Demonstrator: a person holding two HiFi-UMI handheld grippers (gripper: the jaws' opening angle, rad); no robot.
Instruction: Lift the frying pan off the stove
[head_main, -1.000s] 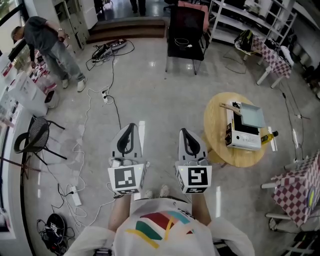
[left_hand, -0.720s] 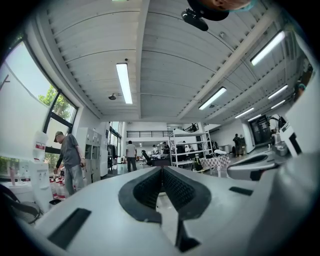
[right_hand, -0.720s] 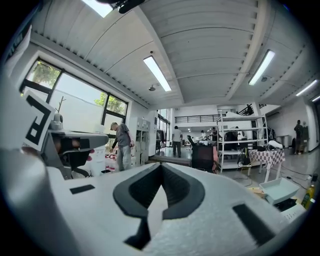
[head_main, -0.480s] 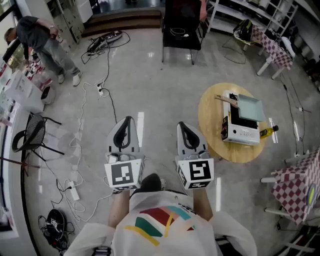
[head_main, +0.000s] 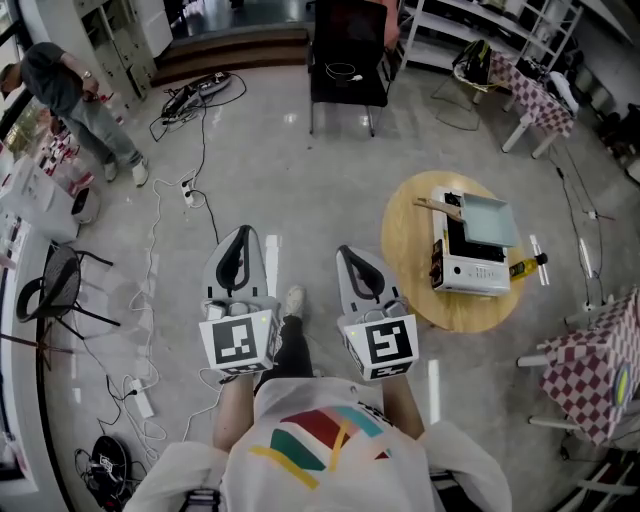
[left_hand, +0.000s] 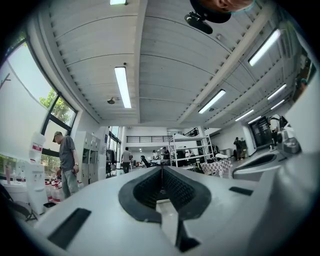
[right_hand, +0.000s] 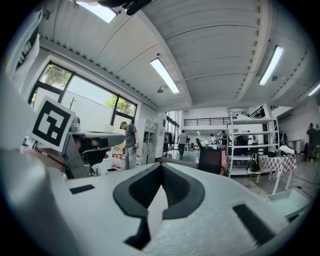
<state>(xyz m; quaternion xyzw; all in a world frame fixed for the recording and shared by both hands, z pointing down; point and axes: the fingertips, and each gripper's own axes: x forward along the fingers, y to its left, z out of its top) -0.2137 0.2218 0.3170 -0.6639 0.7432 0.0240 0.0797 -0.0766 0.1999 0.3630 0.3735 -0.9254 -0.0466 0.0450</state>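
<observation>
A square pale-blue frying pan (head_main: 487, 219) with a wooden handle (head_main: 437, 206) sits on a white stove (head_main: 470, 268) on a round wooden table (head_main: 410, 260) at the right of the head view. Both grippers are held side by side over the floor, left of the table and well apart from the pan. My left gripper (head_main: 240, 240) is shut and empty; in the left gripper view its jaws (left_hand: 161, 172) meet with nothing between them. My right gripper (head_main: 352, 258), the one nearer the table, is also shut and empty, its jaws (right_hand: 161, 169) closed in the right gripper view.
A yellow bottle (head_main: 526, 265) lies on the table beside the stove. A black chair (head_main: 345, 50) stands ahead, cables (head_main: 190, 190) trail over the floor at left, a person (head_main: 65, 90) stands far left, and checkered tables (head_main: 600, 370) stand at right.
The person has stepped forward: the table with the stove and pan has shifted left and nearer in the head view. Both grippers stay shut and level.
</observation>
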